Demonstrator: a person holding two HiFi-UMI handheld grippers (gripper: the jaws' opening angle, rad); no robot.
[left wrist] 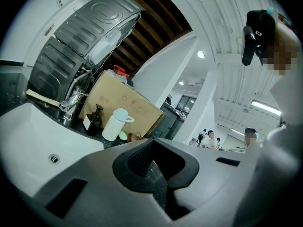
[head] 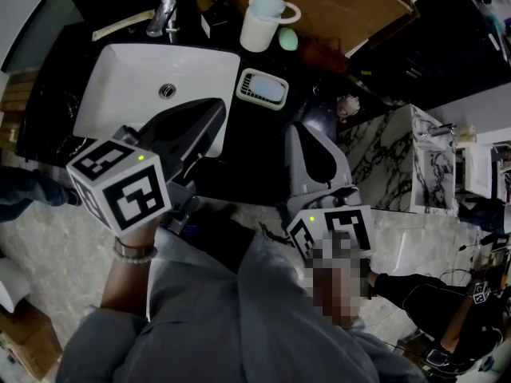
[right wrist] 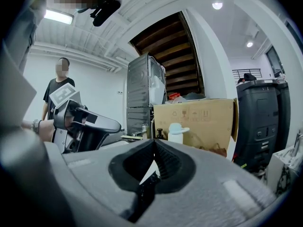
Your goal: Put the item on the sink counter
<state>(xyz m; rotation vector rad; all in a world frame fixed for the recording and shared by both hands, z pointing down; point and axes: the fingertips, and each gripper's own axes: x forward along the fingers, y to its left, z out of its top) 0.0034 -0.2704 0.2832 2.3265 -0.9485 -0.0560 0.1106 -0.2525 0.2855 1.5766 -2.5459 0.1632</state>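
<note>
- Left gripper (head: 214,114), with smooth grey plastic jaws and ribbed black pads, has its jaws pressed together with nothing between them; in its own view (left wrist: 150,144) the pads meet in a closed seam.
- Right gripper (head: 302,130) is built the same, paler grey in the head view. Its jaws are also closed on nothing (right wrist: 154,144).
- Two marker cubes, one per gripper, are white with black square patterns: the left cube (head: 120,183) and the right cube (head: 335,230).
- The sink counter (head: 319,94) is dark, glossy and faintly speckled. It holds one white rectangular basin (head: 120,86) with rounded corners and a round metal drain.
- One chrome faucet (head: 164,10) stands behind the basin, with a pale flat strip (head: 120,24) lying just beside it.
- Already on the counter are:
  - one white cylindrical jug (head: 263,22) with a loop handle and a pale blue lid
  - one small rounded green object (head: 288,39) just beside the jug
  - one dark pump bottle (head: 215,18) with a white label
  - one white slotted soap dish (head: 262,88) with a pale blue inside, next to the basin's corner
- A brown cardboard sheet (head: 343,6) leans behind them.
- Neither gripper holds anything, and which counter object is the task's item cannot be told.
</note>
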